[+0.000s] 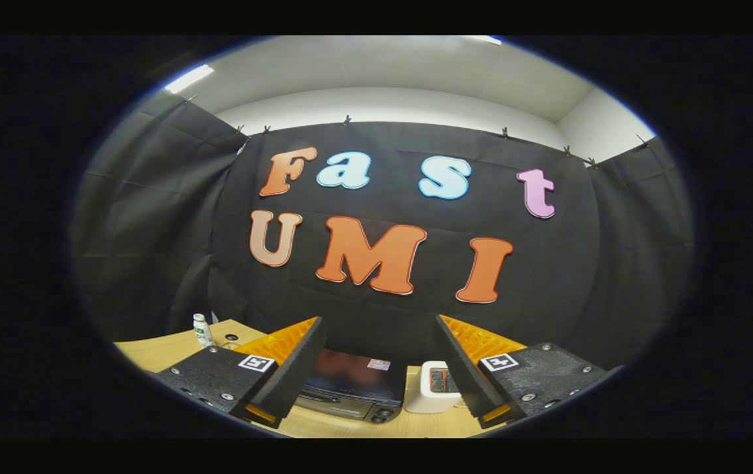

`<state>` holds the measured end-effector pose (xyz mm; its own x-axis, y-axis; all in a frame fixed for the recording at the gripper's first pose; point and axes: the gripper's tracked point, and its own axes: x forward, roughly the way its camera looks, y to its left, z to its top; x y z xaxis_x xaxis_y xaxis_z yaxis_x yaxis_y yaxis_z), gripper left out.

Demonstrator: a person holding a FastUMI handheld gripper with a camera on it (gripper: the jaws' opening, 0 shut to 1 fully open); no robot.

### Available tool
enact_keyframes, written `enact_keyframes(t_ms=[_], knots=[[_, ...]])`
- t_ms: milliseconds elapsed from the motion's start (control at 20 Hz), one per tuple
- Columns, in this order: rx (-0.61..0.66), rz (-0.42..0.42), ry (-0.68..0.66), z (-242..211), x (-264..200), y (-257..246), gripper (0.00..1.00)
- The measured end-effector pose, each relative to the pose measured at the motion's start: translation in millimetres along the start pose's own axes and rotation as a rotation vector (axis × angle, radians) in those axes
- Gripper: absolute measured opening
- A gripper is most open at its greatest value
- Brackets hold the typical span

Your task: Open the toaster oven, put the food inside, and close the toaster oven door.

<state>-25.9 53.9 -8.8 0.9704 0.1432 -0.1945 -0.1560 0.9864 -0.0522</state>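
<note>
Honestly, the main risk from here is height and distance. Your gripper point(376, 368) rides high and looks mostly at the black cloth wall point(403, 309), so the toaster oven point(353, 388) sits low, at about six o'clock between the fingers, and well beyond their tips. If you drive forward from this pose, I judge you would pass over the top of the oven instead of meeting its front, or knock the white appliance point(430, 387) that stands just beside it at its three o'clock. A steep dive could also bring a fingertip down onto the oven's glass door, not its handle.

The fingers are spread wide apart with nothing held between them. The oven's door looks to be up against its body, with a dark reddish glass pane and a handle bar under it, though the view is small and I would not swear to it. I cannot make out any food, on the wooden table point(166, 349) or behind the glass, so a shut door here would fit either food waiting to go in or food already inside; check that before you commit.

A small white bottle point(202, 329) stands well off at about ten o'clock from the left finger, clear of your path.
</note>
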Motion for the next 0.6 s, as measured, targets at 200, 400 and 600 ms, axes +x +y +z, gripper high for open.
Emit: enact_keyframes(t_ms=[200, 400, 600], knots=[[0.012, 0.007, -0.002, 1.3, 0.5, -0.1, 0.98], [0.022, 0.021, 0.009, -2.9, 0.4, 2.8, 0.98], [0.030, 0.026, 0.025, -10.4, 4.5, 6.5, 0.98]])
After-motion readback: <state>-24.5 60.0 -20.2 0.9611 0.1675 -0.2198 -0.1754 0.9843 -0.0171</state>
